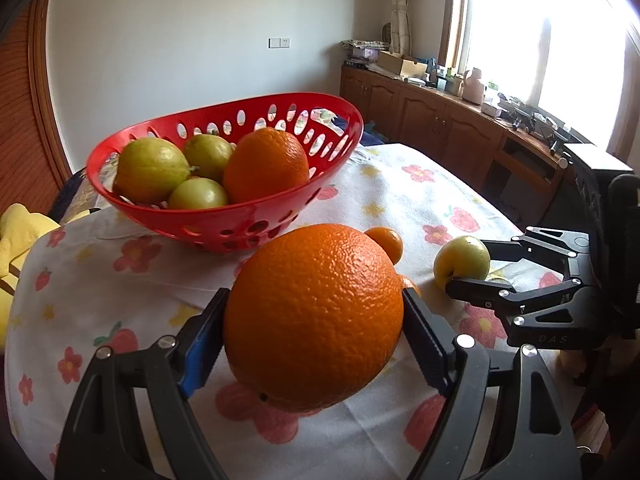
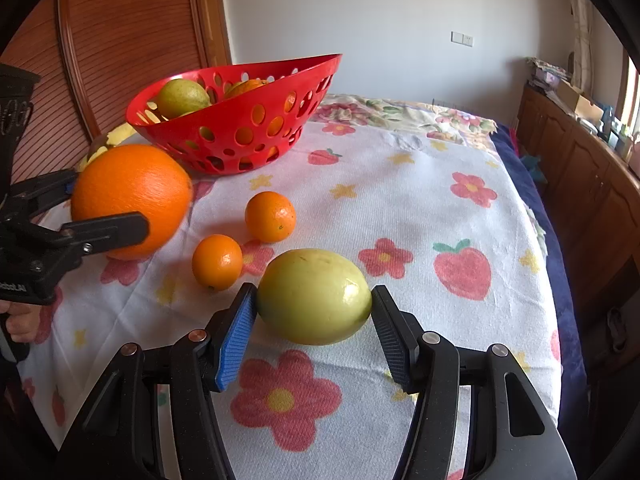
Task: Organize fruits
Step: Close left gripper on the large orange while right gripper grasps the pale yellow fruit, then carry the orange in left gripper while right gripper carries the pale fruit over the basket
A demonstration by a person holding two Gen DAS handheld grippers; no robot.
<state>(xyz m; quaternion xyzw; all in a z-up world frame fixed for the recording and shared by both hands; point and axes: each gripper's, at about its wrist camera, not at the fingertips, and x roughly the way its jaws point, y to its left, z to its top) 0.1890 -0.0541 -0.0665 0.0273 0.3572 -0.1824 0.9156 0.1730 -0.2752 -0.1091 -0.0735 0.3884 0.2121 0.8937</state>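
Note:
My left gripper (image 1: 314, 328) is shut on a large orange (image 1: 314, 316), held just above the cloth; the right wrist view shows it too (image 2: 132, 200). My right gripper (image 2: 314, 320) has its jaws on both sides of a yellow-green fruit (image 2: 314, 296) lying on the cloth, pads touching or nearly touching it. That fruit also shows in the left wrist view (image 1: 462, 260). A red perforated basket (image 1: 256, 224) behind holds three green fruits and an orange (image 1: 266, 164). Two small oranges (image 2: 270, 216) (image 2: 217, 262) lie on the cloth between the grippers.
A flower-and-strawberry tablecloth (image 2: 420, 208) covers the table. A wooden cabinet (image 1: 440, 120) with clutter runs along the window wall on the right. A wooden slatted door (image 2: 128, 36) stands behind the basket. Something yellow (image 1: 16, 240) lies off the table's left edge.

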